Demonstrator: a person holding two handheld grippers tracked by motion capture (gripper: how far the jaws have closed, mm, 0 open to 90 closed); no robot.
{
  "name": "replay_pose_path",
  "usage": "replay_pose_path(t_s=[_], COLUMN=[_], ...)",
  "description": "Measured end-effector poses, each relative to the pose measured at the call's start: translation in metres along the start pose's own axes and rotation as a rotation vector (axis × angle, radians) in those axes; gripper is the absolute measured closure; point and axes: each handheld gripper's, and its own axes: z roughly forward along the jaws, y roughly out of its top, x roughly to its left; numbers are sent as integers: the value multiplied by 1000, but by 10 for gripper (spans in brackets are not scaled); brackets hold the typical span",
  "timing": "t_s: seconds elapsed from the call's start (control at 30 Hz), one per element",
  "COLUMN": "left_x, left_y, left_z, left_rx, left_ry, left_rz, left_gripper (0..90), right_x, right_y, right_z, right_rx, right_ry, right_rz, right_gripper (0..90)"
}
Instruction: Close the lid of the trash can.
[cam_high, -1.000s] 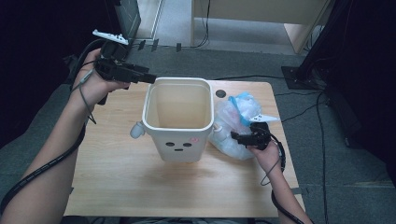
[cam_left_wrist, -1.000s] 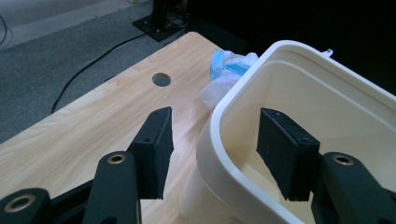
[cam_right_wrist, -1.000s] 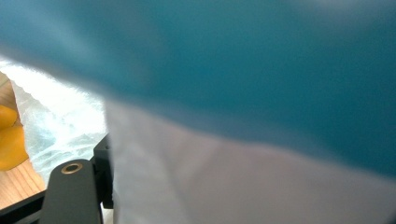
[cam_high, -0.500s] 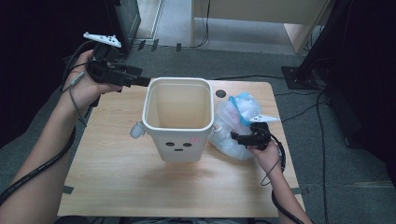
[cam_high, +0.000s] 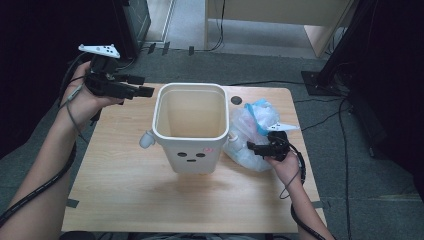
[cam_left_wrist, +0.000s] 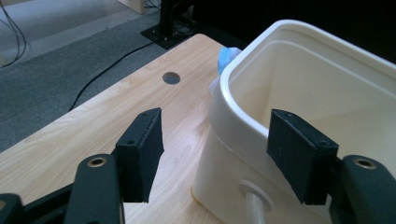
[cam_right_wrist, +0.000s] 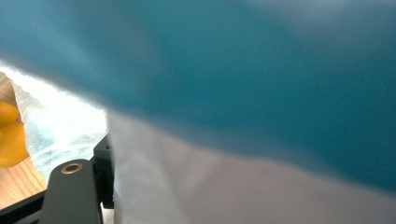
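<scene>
A cream-white plastic bin (cam_high: 190, 125) with a small printed face on its front wall is seen standing upright near the middle of the light wooden surface (cam_high: 125, 185), its mouth open upward. A short white peg is seen on each of its side walls. Just beside the bin, on the person's right, a clear plastic bag (cam_high: 250, 132) with blue parts is lying on the surface, touching the bin's side.

The left gripper (cam_high: 142, 86) is held in the left hand (cam_high: 87, 100) above the far left corner of the surface, raised clear of it and pointed toward the bin's rim. Its fingers (cam_left_wrist: 140, 149) are spread wide apart with nothing between them; in the left gripper view the bin's near rim and a round dark hole (cam_left_wrist: 171, 78) in the surface are framed between them.

The right gripper (cam_high: 256, 147) is held low in the right hand (cam_high: 285, 165) at the right side of the surface, pressed into the bag. In the right gripper view the lens is covered closely by blurred blue and white film (cam_right_wrist: 243, 93), with one finger's base seen at lower left and something yellow (cam_right_wrist: 11, 135) at the left edge. Whether the right fingers are clamped on the bag cannot be told.

A grey carpeted floor (cam_high: 260, 55) with cables is seen beyond the surface.
</scene>
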Motion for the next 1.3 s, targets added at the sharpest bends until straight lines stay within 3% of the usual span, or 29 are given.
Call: replay_pose_path(t_s=[0.47,0.67,1.0,1.3], left_x=[4,7,13,19], left_y=[-22,-37,-58,-82], left_z=[4,4,8,20], left_rx=[2,-25,-17,16], left_ry=[29,31,32,64], left_rz=[-1,-9,-29,-7], left_gripper=[310,302,295,292], right_x=[1,2,3,4], right_y=[0,0,0,0], right_z=[0,0,2,2], right_rx=[3,5,6,8], right_ry=[1,2,2,5], right_rz=[-3,-8,-11,-20], right_gripper=[264,265,264,264])
